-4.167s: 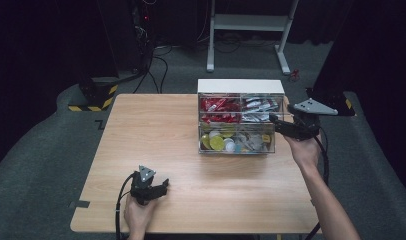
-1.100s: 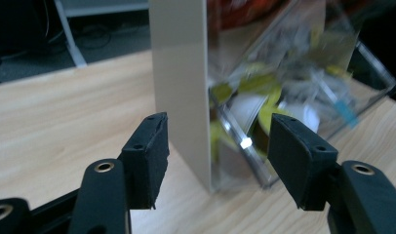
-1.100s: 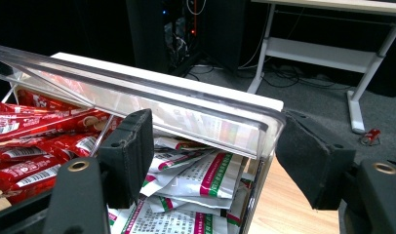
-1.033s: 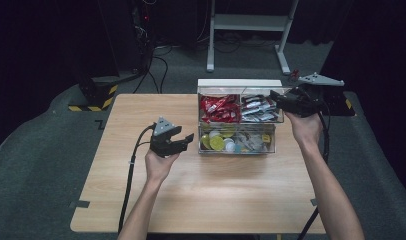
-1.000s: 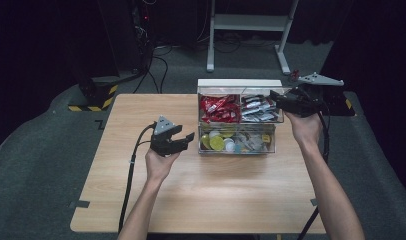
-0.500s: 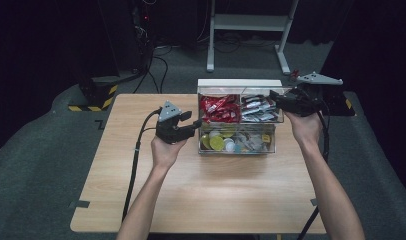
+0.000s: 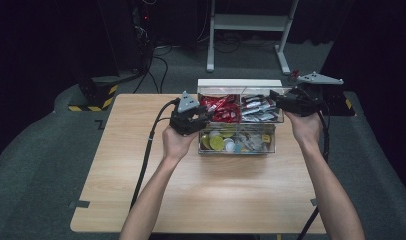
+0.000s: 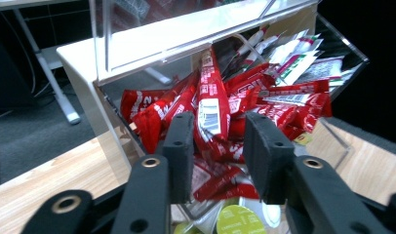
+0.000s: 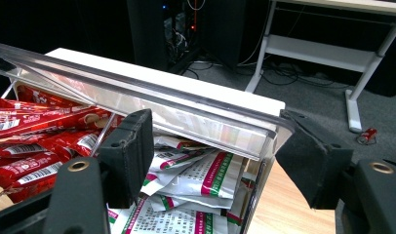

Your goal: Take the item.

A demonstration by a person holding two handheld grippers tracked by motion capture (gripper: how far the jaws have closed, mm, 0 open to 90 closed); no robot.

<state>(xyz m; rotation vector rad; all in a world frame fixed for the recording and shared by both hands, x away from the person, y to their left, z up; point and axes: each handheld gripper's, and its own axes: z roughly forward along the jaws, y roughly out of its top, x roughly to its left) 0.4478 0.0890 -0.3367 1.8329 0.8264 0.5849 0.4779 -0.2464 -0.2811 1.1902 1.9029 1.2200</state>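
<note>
The left gripper [image 8: 219, 156] has just been closing over the red packets [image 8: 220, 112] in the box's [image 7: 239, 86] far left bin, pads apparently not pressing — the right gripper [image 9: 220, 161] grips the box's right corner.

Not much is actually reading clearly here. The red packets [image 8: 213, 105] sitting just past the left gripper's [image 8: 219, 161] jaws are showing white lettering and a white barcode label, but the words are coming out too blurry to make out. The white packets [image 9: 206, 183] right between the right gripper's [image 9: 220, 161] jaws are carrying green and magenta stripes plus blocks of small print, and that's looking too tiny to read. The green round lid [image 8: 240, 219] below the left gripper is showing faint writing, unreadable too. No numbers or brand names are coming through anywhere.
</note>
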